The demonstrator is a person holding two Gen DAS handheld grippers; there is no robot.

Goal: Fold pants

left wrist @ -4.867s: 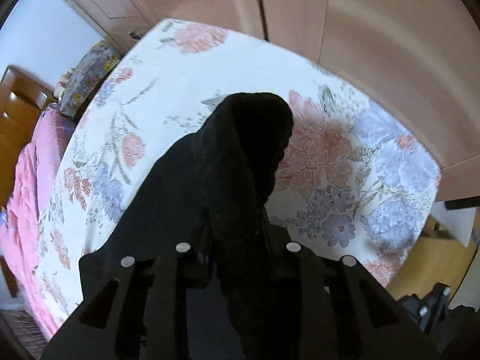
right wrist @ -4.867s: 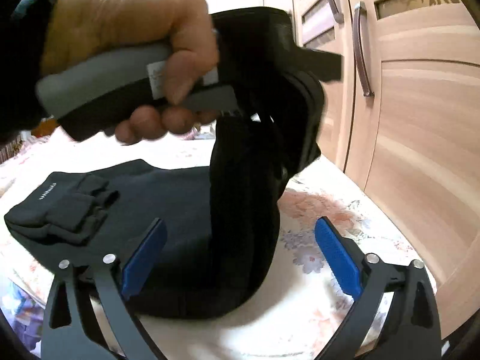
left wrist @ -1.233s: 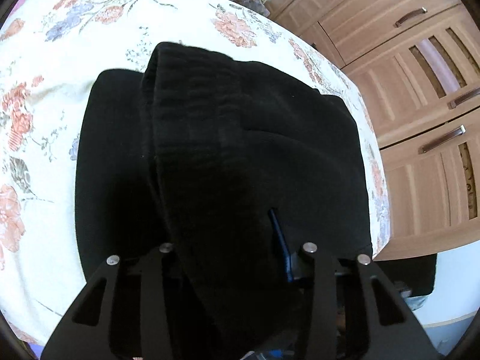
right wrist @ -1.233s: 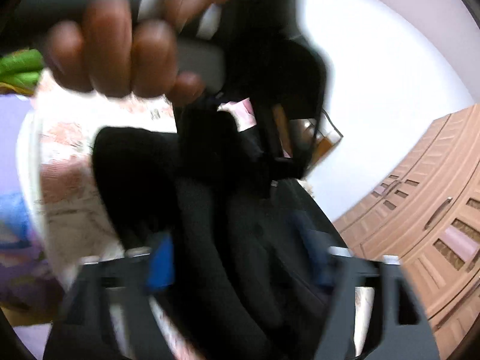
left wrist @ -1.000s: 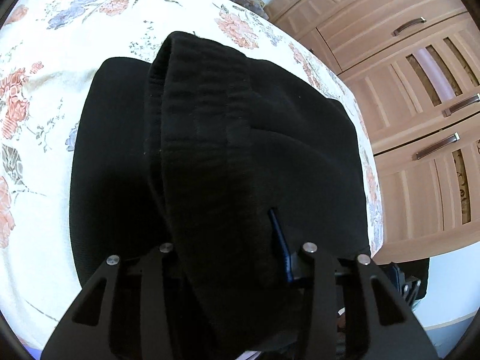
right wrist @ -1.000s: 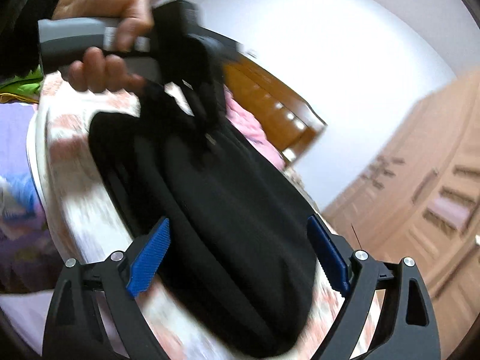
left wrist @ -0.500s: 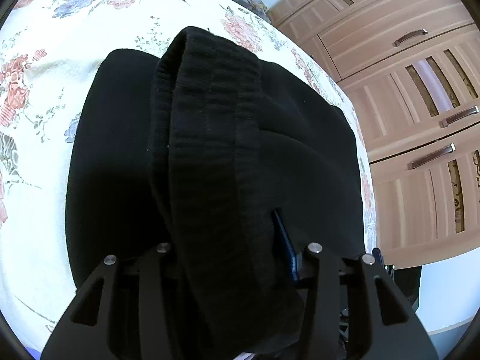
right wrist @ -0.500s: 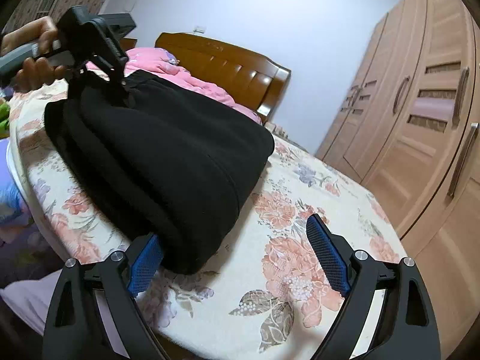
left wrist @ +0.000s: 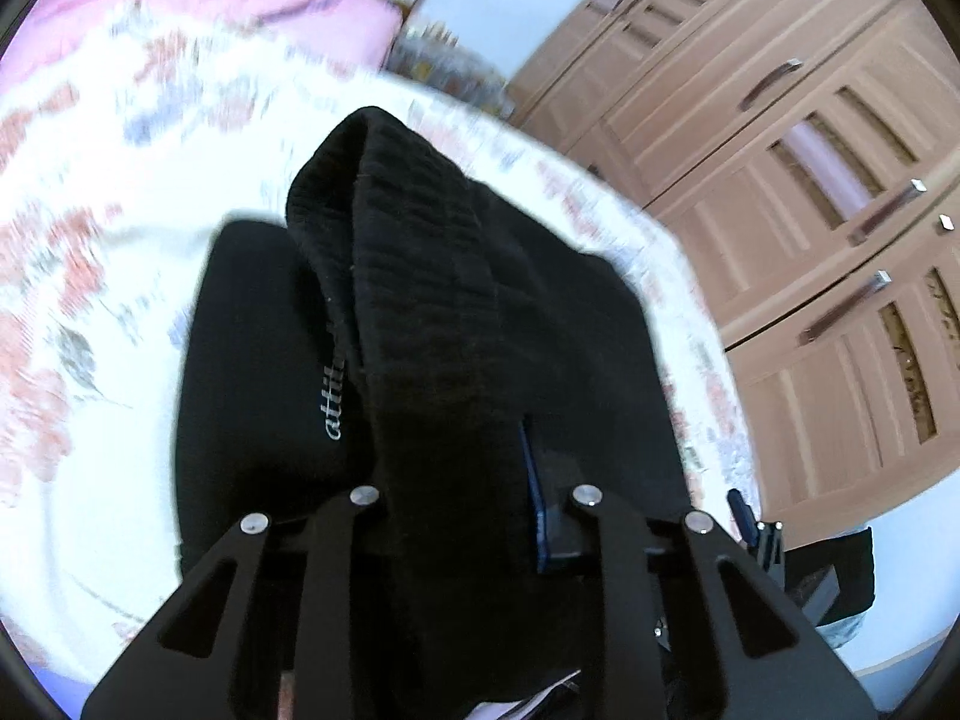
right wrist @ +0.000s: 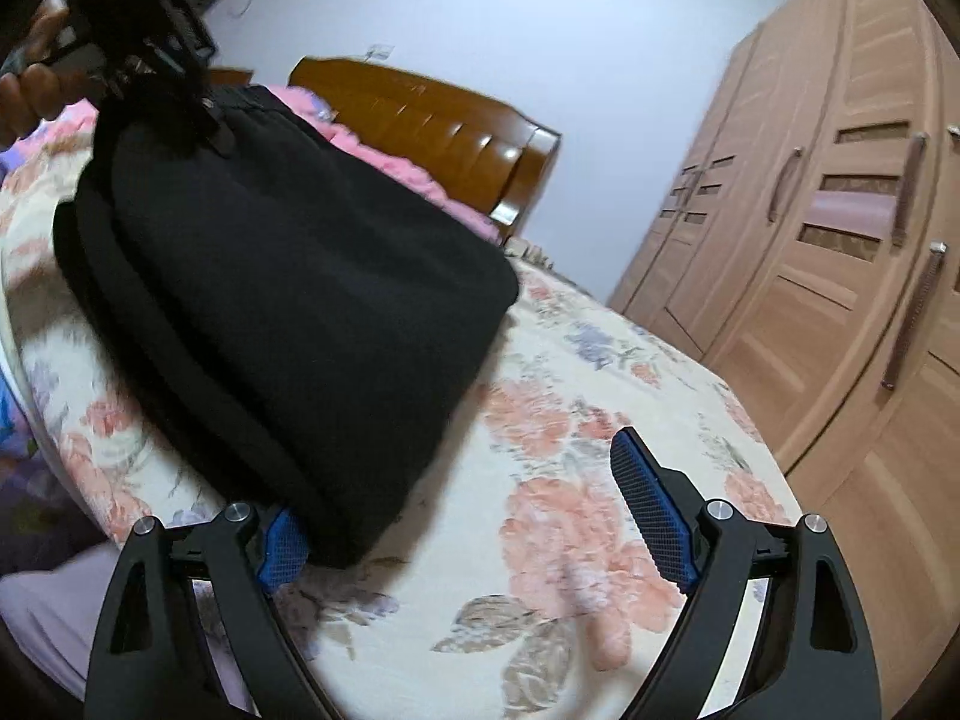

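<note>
1. Left hand-held gripper: clamped on the ribbed waistband of the black pants, jaws having just closed further on the cloth, holding that end up off the bed.
2. Pants: folded bundle, lower part on the floral bed sheet, upper end raised by the left hand-held gripper at top left of the right wrist view.
3. Right hand-held gripper: jaws wide apart, nothing gripped; left pad beside the bundle's near corner, contact unclear.
4. Wooden wardrobe on the right.

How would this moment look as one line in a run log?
left jaws: closing, gripping pants | right jaws: open, empty | pants: folded, lifted off bed
</note>
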